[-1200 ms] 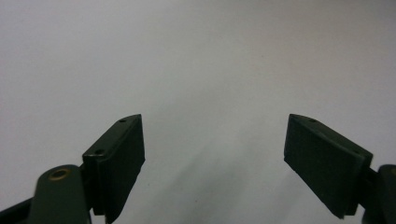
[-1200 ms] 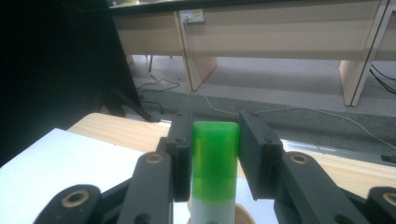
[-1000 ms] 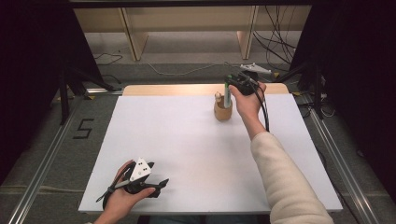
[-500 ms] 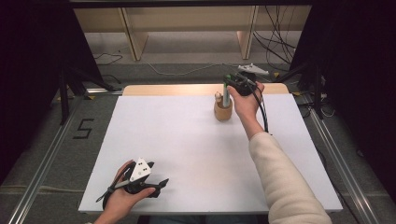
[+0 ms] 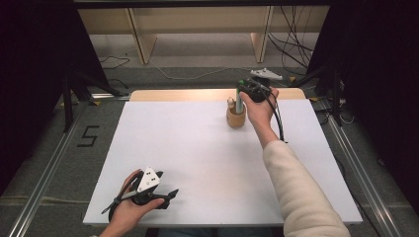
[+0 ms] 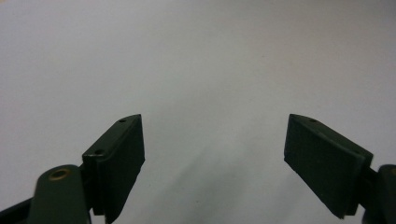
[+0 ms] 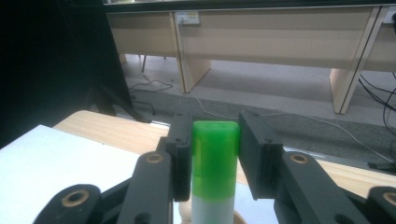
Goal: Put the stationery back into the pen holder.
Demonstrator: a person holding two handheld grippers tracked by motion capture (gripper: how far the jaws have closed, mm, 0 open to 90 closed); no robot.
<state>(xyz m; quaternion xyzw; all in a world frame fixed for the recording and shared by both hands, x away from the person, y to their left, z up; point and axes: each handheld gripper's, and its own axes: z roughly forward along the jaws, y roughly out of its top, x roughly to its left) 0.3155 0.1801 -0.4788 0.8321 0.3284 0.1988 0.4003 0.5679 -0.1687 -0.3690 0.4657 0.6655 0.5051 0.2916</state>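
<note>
A stick with a green cap point(image 7: 215, 163) and a white body stands upright in a round wooden holder point(image 5: 235, 118) at the far side of the white table point(image 5: 197, 148). My right gripper point(image 7: 215, 135) is shut on the green cap, one jaw on each side. From above, the right gripper point(image 5: 245, 90) sits just over the holder, with the stick point(image 5: 239, 102) running down into it. A small wooden knob point(image 5: 230, 102) also sticks out of the holder. My left gripper point(image 5: 170, 194) lies low near the table's front left, open; its jaws point(image 6: 212, 140) stand wide apart with nothing between them.
Bare wood of the tabletop point(image 5: 188, 95) shows beyond the white sheet's far edge. Past it are desk legs point(image 7: 187, 70) and cables point(image 5: 291, 54) on the floor. Metal rails point(image 5: 49, 163) run along both sides of the table.
</note>
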